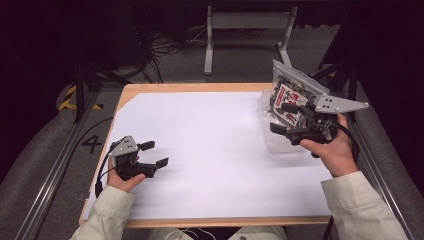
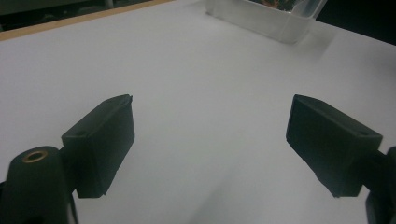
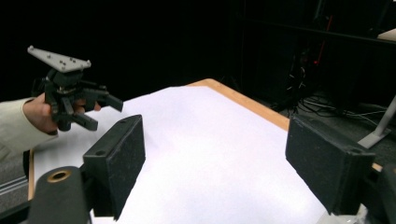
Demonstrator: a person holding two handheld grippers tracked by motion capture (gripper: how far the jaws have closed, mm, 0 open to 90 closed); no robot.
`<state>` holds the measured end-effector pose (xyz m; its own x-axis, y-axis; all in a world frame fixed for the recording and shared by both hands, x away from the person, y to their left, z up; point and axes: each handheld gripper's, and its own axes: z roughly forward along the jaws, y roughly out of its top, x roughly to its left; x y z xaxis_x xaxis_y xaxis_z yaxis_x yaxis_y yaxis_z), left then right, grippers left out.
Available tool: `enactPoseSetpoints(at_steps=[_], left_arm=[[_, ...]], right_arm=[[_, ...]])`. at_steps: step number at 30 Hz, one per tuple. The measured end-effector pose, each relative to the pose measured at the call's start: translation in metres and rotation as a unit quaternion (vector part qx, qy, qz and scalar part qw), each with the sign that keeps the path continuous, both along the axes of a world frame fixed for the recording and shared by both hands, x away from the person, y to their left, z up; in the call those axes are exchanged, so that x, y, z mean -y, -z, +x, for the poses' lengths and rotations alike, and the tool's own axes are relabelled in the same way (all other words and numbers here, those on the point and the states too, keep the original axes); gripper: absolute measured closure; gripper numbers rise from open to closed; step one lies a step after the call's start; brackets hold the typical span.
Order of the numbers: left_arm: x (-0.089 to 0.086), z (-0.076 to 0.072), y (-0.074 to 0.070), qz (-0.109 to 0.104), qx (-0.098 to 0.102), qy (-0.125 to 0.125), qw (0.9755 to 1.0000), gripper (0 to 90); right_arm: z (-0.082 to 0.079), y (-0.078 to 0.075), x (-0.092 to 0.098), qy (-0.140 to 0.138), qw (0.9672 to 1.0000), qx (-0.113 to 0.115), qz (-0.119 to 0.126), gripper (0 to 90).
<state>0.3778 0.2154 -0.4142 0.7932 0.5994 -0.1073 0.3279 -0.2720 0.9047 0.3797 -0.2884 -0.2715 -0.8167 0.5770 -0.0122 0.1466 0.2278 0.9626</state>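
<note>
Smooth white table (image 1: 210, 150), crinkly clear bag (image 1: 290, 95)

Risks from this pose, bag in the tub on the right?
1. The snack bag leans upright out of the clear tub, past the table's far right corner; a knock could tip it off.
2. The right tongs, open and empty, hover over the light tub and may shove it instead of gripping.
3. The left tongs, open, sit far across the white sheet, too distant to steady anything.

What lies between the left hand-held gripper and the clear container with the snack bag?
Nothing: in the high view, bare white table surface separates the left hand-held gripper from the clear container holding the snack bag.
</note>
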Motion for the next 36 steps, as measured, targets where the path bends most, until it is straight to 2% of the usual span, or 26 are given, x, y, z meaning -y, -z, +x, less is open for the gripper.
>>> enactPoseSetpoints(at_steps=[2,5,7,15,18,20,22,29,32,33,34,36], left_arm=[[0.001,-0.002,0.0,0.001,0.002,0.0,1.0,15.9],[0.002,-0.003,0.0,0.002,0.005,0.002,1.0,15.6],[0.003,-0.004,0.0,0.002,0.001,0.004,1.0,15.3],[0.005,-0.004,0.002,0.003,-0.002,0.008,1.0,14.6],[0.005,-0.004,0.002,0.003,-0.001,0.007,1.0,14.5],[0.005,-0.004,0.003,0.004,0.001,0.007,1.0,14.4],[0.004,-0.005,0.004,-0.002,0.006,0.003,1.0,14.7],[-0.002,-0.003,0.007,-0.015,-0.001,-0.007,0.9999,15.0],[-0.002,-0.003,0.008,-0.013,0.002,-0.011,0.9999,15.0],[-0.002,-0.003,0.009,-0.011,0.002,-0.011,0.9999,14.9],[-0.002,-0.003,0.009,-0.012,-0.001,-0.011,0.9999,15.0],[-0.002,-0.003,0.01,-0.01,0.0,-0.011,0.9999,14.9]], right_arm=[[-0.002,0.009,-0.002,-0.004,1.0,0.003,-0.007,18.4],[-0.004,0.018,-0.003,-0.005,1.0,0.003,-0.005,18.1],[-0.006,0.026,-0.004,-0.003,1.0,0.003,-0.006,18.0],[-0.01,0.063,-0.008,0.0,0.9999,-0.012,-0.011,17.8],[-0.012,0.072,-0.009,0.0,0.9999,-0.012,-0.012,17.8],[-0.015,0.084,-0.01,0.001,0.9999,-0.013,-0.011,17.9],[-0.015,0.095,-0.01,0.004,0.9998,-0.018,-0.008,18.0],[-0.013,0.133,-0.012,0.018,0.9988,-0.044,-0.013,19.5],[-0.011,0.144,-0.012,0.023,0.9979,-0.057,-0.017,20.0],[-0.01,0.146,-0.012,0.024,0.9971,-0.067,-0.027,19.9],[-0.01,0.149,-0.012,0.027,0.9969,-0.067,-0.03,20.1],[-0.009,0.156,-0.012,0.033,0.9968,-0.07,-0.022,20.7]])
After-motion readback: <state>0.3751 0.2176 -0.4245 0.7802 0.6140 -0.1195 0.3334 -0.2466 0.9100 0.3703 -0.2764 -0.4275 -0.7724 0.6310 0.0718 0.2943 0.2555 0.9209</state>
